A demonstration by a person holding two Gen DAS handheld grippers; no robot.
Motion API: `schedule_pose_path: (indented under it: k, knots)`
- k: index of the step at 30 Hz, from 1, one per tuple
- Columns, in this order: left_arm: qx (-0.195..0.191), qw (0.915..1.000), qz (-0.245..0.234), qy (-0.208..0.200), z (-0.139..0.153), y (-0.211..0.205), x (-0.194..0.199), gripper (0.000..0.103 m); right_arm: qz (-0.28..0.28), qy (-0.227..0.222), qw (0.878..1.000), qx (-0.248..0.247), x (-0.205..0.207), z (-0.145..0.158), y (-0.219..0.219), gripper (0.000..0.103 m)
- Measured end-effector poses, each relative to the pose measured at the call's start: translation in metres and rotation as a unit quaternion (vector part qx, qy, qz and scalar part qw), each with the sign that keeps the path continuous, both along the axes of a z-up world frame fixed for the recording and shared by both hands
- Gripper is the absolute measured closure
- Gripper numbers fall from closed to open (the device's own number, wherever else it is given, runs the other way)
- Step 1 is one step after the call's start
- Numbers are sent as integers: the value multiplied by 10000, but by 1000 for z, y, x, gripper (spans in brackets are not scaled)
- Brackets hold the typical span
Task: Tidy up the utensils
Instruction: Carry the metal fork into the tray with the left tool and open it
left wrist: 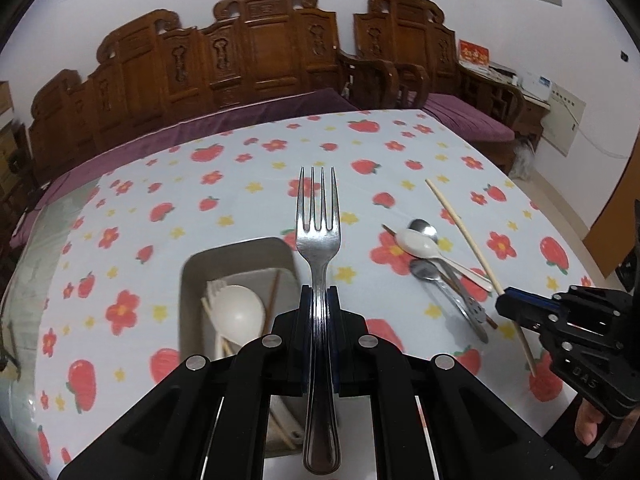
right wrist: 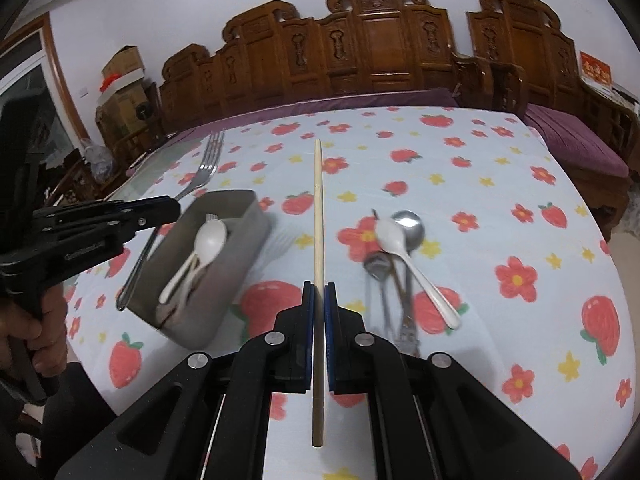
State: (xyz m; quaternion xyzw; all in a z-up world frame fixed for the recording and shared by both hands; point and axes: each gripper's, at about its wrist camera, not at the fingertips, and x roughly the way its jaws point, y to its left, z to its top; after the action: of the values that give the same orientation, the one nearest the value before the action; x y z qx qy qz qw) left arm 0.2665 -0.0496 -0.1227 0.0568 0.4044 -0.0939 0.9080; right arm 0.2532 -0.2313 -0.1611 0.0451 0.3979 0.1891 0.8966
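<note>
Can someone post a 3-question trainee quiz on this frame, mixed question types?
1. True or false: the left tool is shut on a fork.
2. Multiple choice: what does the right tool hold? A) a white spoon B) a chopstick C) nothing
3. Short answer: which white item lies in the metal tray, and which white item is still out on the tablecloth?

Key:
1. True.
2. B.
3. A white spoon in the tray; another white spoon on the cloth, lying across the metal spoons.
</note>
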Motion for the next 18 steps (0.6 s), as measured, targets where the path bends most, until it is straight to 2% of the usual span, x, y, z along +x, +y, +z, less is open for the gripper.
schedule_pose_path:
  k: [6,12,18]
  knots:
    - [-2,9998,161,97,-12,24,15,97,188,-103,9997,-83,3,13,23,97]
    - [-72,9986,376,372,-40,48,30,97,260,-138,9995,-136,3,19,35,97]
    - [32,9970,490,605,-67,59,36,97,313,-118,9992,-226,3,19,43,97]
